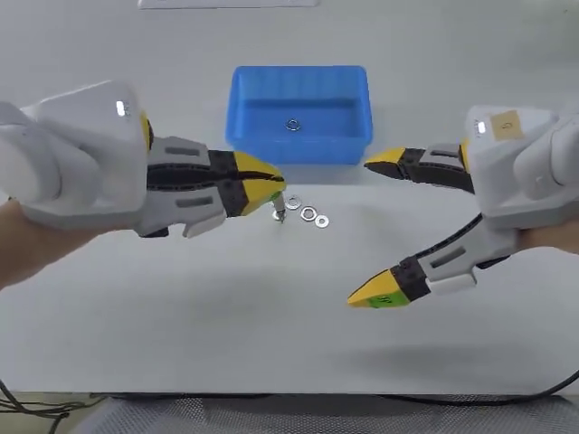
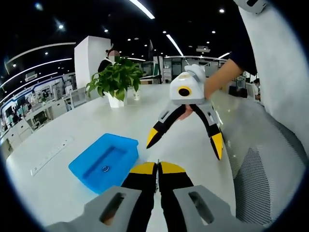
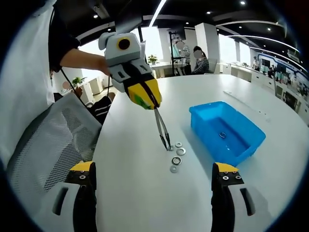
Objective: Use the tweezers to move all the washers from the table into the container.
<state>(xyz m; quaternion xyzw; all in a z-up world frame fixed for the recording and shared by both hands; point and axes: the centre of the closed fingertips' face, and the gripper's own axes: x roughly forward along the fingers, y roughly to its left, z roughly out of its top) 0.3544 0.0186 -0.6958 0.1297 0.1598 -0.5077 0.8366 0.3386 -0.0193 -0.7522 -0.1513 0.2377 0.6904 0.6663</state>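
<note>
Yellow-tipped, the left gripper (image 1: 276, 185) was clamped on the tweezers (image 3: 161, 126), their long axis sloping down to tips at the near end of the washers (image 3: 176, 155) on the table (image 1: 181, 307). The container (image 1: 244, 136) lay just beyond; the right gripper (image 1: 359, 231), farther off, gaped empty.

washers (image 1: 308, 214) on table (image 1: 226, 316), before container (image 1: 299, 145) | one washer (image 1: 292, 125) in container

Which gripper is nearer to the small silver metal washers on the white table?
Left. The left gripper, shut on thin metal tweezers, sits right beside the washers; the open right gripper hangs farther off.
</note>
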